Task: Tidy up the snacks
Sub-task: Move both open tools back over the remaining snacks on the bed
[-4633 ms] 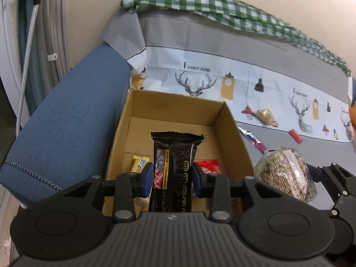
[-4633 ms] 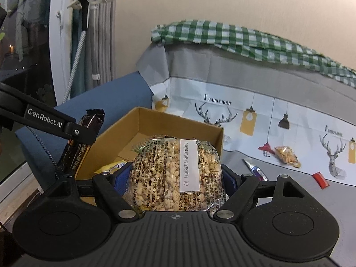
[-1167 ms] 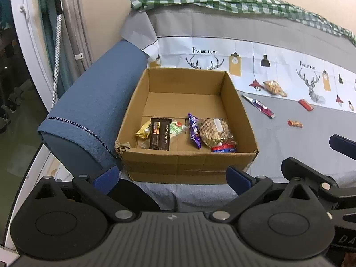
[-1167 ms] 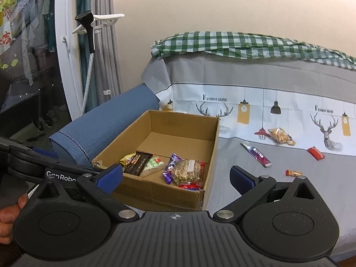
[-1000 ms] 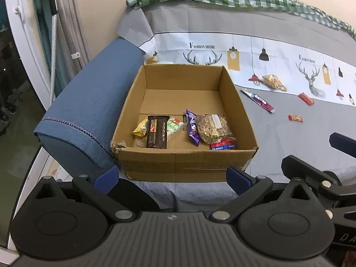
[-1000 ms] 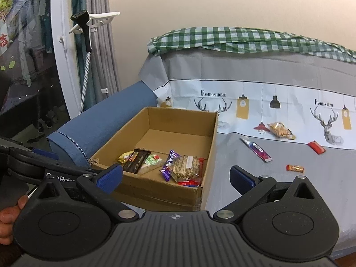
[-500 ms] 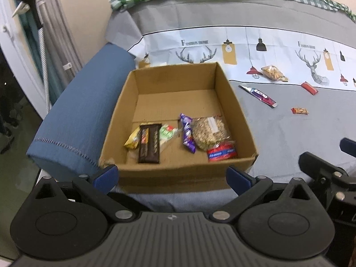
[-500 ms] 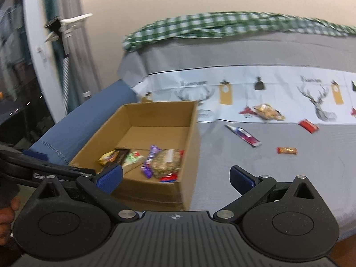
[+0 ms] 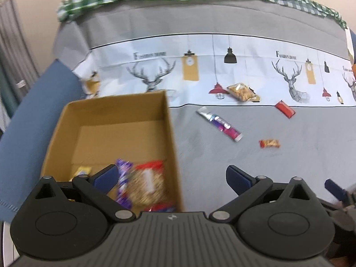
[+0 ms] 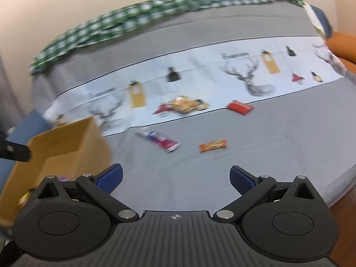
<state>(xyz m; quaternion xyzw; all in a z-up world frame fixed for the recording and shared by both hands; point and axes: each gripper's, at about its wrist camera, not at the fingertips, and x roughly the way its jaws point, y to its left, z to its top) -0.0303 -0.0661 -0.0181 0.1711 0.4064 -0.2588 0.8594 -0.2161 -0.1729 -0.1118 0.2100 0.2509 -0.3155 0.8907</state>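
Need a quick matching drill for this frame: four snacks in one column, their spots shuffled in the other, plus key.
Things:
1. purple tube-shaped packet
2. red flat packet
3. small orange candy
4. puffed-grain bag

Places:
A. inside the cardboard box
B. on the grey cloth, nearest the box
C. on the grey cloth, in front of the purple packet, to its right
D. at the edge of the white printed band, far right

Pairs: 1-B, 2-D, 3-C, 4-A

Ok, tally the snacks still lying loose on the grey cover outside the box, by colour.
Red: 1, the red packet
Orange: 1, the small orange bar
Golden: 1, the clear bag of golden snacks
Silver and purple-pink: 1, the long stick pack
Total: 4
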